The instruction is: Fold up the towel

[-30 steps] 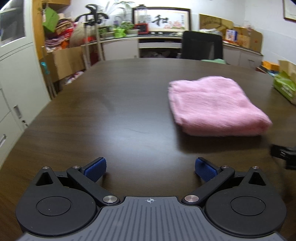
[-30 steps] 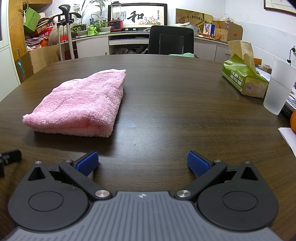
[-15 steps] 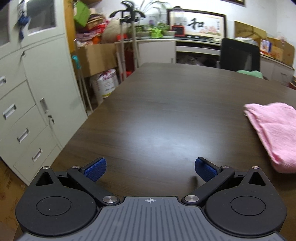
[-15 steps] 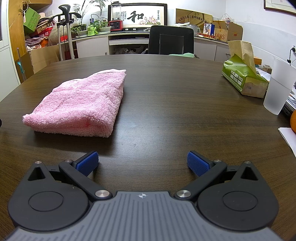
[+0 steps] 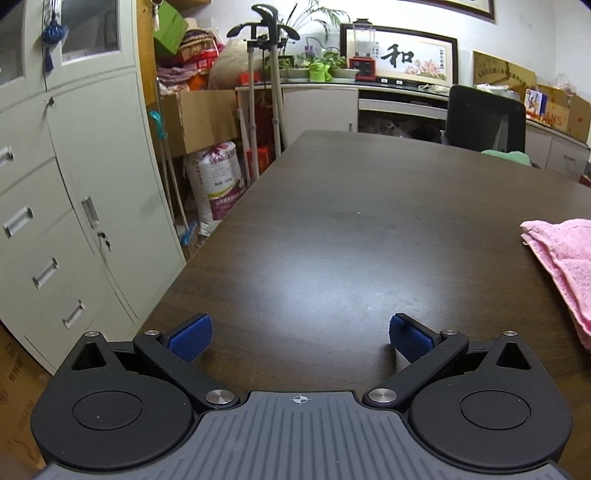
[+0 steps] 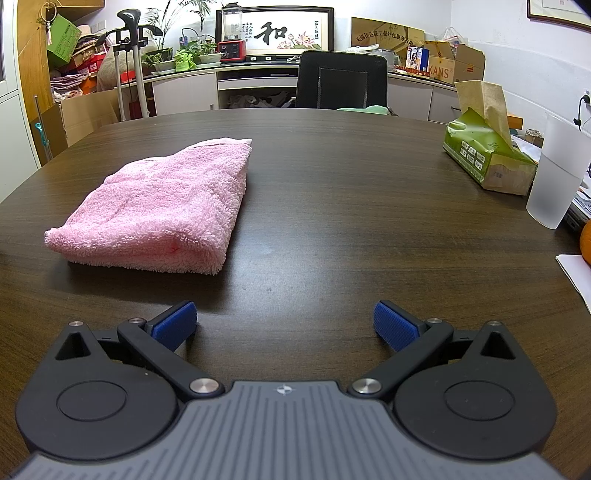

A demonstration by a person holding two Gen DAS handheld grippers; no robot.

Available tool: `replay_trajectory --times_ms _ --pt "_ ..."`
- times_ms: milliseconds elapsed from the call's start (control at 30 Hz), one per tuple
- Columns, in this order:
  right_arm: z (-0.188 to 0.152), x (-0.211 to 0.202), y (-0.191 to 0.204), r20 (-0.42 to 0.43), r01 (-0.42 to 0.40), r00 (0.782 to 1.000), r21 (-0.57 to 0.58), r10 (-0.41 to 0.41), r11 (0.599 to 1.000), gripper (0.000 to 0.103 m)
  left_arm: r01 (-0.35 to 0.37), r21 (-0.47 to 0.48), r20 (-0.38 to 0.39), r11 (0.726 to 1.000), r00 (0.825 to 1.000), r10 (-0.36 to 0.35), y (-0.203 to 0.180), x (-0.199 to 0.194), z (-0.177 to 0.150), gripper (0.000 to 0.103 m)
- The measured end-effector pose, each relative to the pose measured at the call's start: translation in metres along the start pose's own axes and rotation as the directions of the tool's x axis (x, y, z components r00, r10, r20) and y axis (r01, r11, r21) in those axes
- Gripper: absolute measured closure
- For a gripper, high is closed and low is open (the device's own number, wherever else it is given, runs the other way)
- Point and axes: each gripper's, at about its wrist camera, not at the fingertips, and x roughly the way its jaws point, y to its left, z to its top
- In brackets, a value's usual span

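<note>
A framed calligraphy picture [image 6: 284, 32] at upper centre bears the large character "和". A cardboard box [image 6: 452, 66] at upper right reads "KANS". Print on the sack [image 5: 221, 181] at left is too small to read.

Both grippers' fingers [image 5: 190, 334] [image 6: 395, 325] spread, empty.

A dark wooden table [image 6: 332, 206] bears a folded pink towel [image 6: 162, 210], tissue box [image 6: 487, 158] and frosted cup [image 6: 557, 173].

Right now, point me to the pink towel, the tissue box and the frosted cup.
pink towel [image 6: 162, 210], right wrist view, middle of its folded top face.
tissue box [image 6: 487, 158], right wrist view, green side panel.
frosted cup [image 6: 557, 173], right wrist view, middle of its wall.
</note>
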Motion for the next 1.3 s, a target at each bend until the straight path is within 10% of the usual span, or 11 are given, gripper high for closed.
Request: replay_trajectory --times_ms 600,967,1300 --pt "-0.001 -0.003 -0.013 0.003 -0.06 0.998 -0.014 0.06 0.998 0.0 0.021 0.018 -0.004 1.0 1.0 -0.021 0.009 0.004 -0.003 0.0" --pt "0.015 0.006 -0.12 -0.018 0.098 0.995 0.179 -0.097 0.979 0.0 0.022 0.02 -0.004 1.0 1.0 -0.022 0.007 0.004 -0.003 0.0" --pt "0.012 0.017 -0.164 -0.026 0.171 0.985 0.133 -0.169 0.976 0.0 0.022 0.02 -0.002 1.0 1.0 -0.022 0.005 0.004 -0.003 0.0"
